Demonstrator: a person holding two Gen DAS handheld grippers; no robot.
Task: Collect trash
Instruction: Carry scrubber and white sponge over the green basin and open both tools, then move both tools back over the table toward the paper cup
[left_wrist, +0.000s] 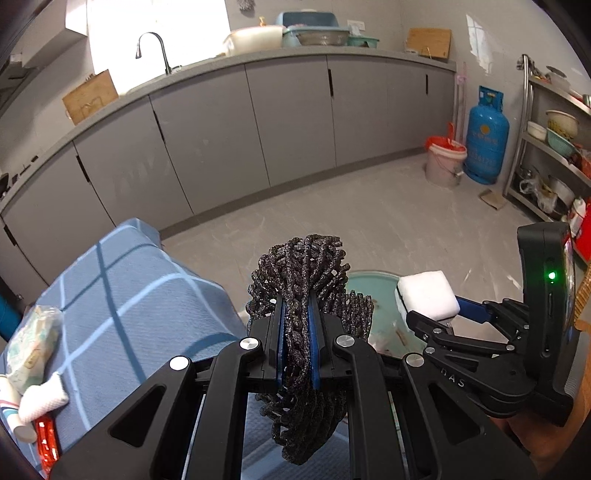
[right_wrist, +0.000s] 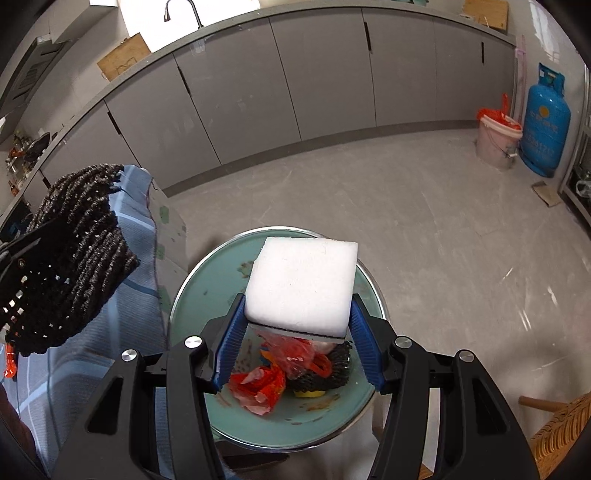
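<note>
One white square foam block (right_wrist: 302, 286) sits clamped between the blue-padded jaws of the right gripper (right_wrist: 295, 325), held above a round teal bin (right_wrist: 207, 295) containing crumpled red plastic wrappers (right_wrist: 258, 387) and a dark mesh lump (right_wrist: 328, 369). One black foam mesh sleeve (left_wrist: 299, 314) is pinched tight in the nearly closed jaws of the left gripper (left_wrist: 297, 332), beside the blue checked tablecloth (left_wrist: 129, 295), where one tissue pack (left_wrist: 31, 339) lies.

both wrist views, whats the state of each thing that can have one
left gripper: shut on the black foam mesh sleeve, held up near the table edge
right gripper: shut on the white foam block, held over the bin
round teal trash bin: open, partly filled with red plastic wrappers
grey cabinet doors: closed
blue checked tablecloth: spread on the table, trash at its left end
</note>
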